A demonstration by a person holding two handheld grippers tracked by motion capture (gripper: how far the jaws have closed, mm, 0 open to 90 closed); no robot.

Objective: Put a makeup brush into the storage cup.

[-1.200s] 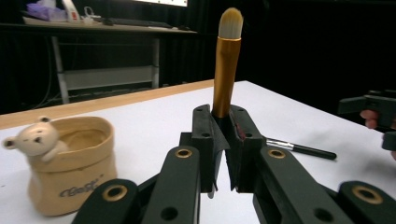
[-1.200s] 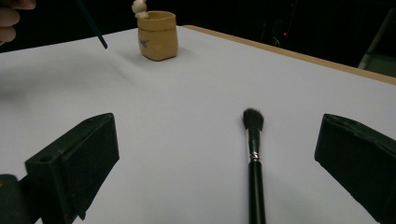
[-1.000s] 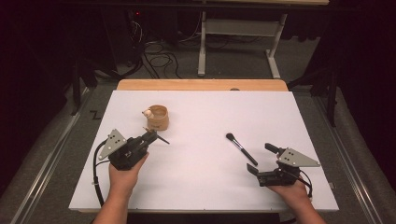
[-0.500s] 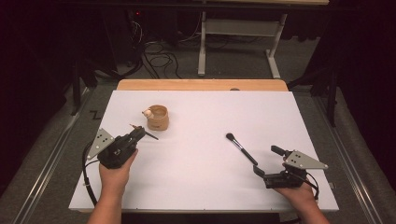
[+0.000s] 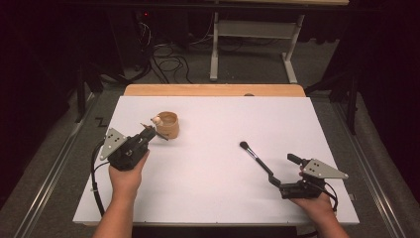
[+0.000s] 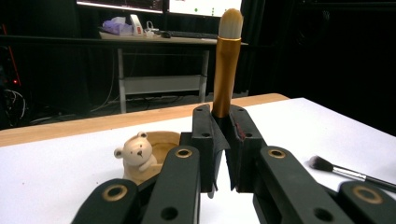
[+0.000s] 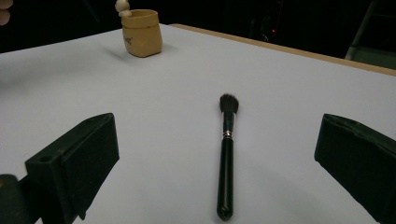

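White table point(image 5: 208, 198) fills the middle of the scene, with a wooden strip along its far edge and a dark room of desks, cables and monitors behind it.

Your left gripper point(image 5: 151, 133) sits at the near left of the table. Its fingers point(image 6: 208, 135) are closed tight on a gold-handled brush point(image 6: 225, 70), which stands almost upright between them, pale bristles at the top. Just beyond the fingertips is a small tan cup point(image 5: 167, 124) with a little bear figure point(image 6: 137, 151) on its rim. The cup's mouth is open and looks empty.

Your right gripper point(image 5: 273, 178) rests at the near right. Its fingers point(image 7: 77, 163) are spread wide and hold nothing. A black brush point(image 7: 226, 158) lies flat on the table between them, handle end toward you, dark bristles pointing away toward the cup.

The step in hand looks like setting the gold brush into the cup. To do it well, bring the handle end over the cup's opening and clear of the bear. Lower it until it rests inside, then ease the fingers apart, so the light cup does not tip. For the black brush, close on the handle near its middle and keep the fingers level with the table.
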